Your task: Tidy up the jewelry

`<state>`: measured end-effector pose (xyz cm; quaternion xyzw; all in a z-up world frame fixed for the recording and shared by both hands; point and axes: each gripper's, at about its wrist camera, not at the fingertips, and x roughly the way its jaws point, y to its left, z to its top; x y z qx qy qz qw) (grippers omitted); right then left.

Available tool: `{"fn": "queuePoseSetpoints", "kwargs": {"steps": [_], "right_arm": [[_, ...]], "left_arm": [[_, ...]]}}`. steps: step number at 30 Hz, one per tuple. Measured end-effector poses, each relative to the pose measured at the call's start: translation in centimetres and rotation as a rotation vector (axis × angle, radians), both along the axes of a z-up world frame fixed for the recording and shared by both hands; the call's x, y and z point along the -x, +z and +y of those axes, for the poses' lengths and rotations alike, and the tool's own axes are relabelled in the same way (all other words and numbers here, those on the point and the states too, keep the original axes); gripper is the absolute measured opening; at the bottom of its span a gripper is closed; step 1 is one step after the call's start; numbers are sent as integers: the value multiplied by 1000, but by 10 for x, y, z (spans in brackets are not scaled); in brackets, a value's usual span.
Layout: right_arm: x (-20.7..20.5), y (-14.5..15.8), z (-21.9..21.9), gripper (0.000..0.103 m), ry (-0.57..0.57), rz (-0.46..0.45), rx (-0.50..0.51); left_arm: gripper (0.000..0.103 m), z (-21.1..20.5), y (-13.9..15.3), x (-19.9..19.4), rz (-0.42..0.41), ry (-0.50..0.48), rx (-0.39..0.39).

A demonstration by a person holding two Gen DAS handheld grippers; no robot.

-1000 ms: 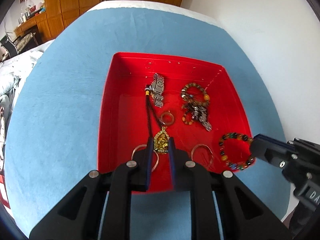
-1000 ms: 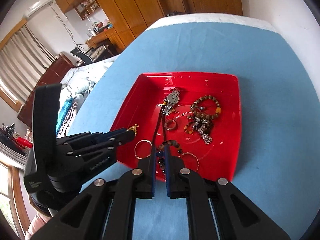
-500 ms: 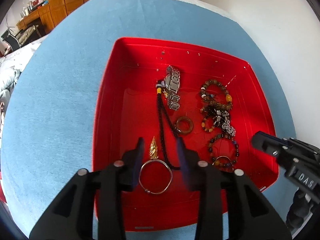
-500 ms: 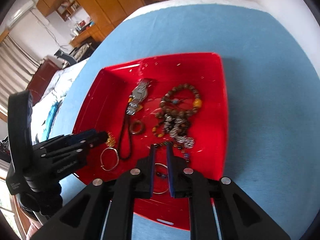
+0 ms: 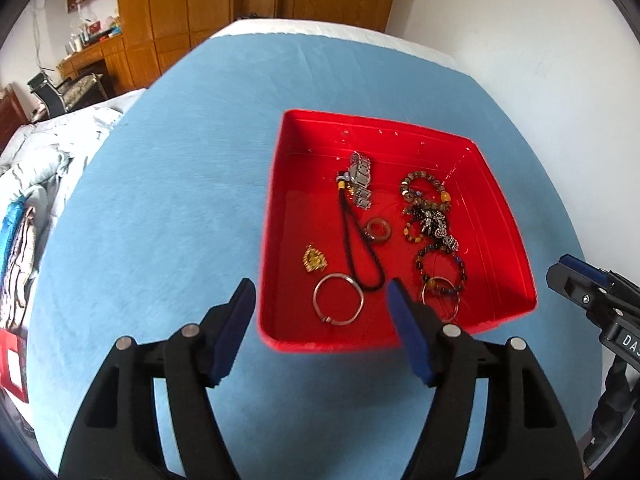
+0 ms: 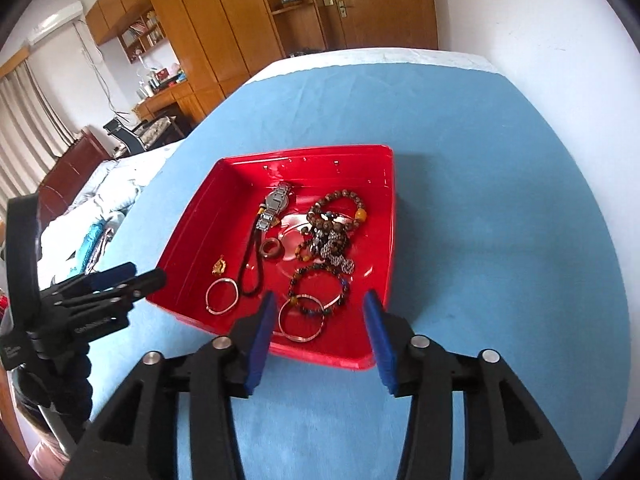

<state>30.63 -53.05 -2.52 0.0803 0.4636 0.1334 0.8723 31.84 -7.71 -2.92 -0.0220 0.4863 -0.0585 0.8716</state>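
A red tray [image 5: 400, 125] [image 6: 304, 152] sits on the blue cloth. In it lie a gold pendant [image 5: 314, 260] [image 6: 219, 267] on a black cord [image 5: 347, 240], a silver watch [image 5: 360, 184], a brown ring [image 5: 379, 230], two silver bangles [image 5: 338, 300] [image 6: 301, 318], a dark bead bracelet [image 6: 320, 278] and a brown bead bracelet [image 5: 424, 188]. My left gripper [image 5: 320, 292] hovers over the tray's near edge, its jaws opening and holding nothing. My right gripper [image 6: 320, 299] hovers over the near right corner, its jaws also opening with nothing gripped.
The blue cloth [image 5: 180, 200] covers a rounded table with a white wall [image 5: 540, 40] to the right. A bed with rumpled bedding [image 5: 36, 168] lies off the left edge. Wooden wardrobes [image 6: 240, 20] stand at the back.
The left gripper let go of the gold pendant and the right gripper let go of the dark bead bracelet. Both pulled back from the tray and their jaws spread apart.
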Motion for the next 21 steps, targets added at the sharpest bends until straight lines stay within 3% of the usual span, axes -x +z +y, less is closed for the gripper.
{"fn": "queuePoseSetpoints", "kwargs": {"steps": [4,7,12,21], "right_arm": [[13,7,3,57,-4,-3,30],[25,12,7,71,-4,-9,54],[40,20,10,89,-9,-22,65],[48,18,12,96,-7,-2,79]], "left_arm": [[78,5,8,15,-12,14,-21],[89,7,15,26,-28,16,-49],[94,11,26,46,-41,26,-76],[94,12,34,61,-65,28,-88]]}}
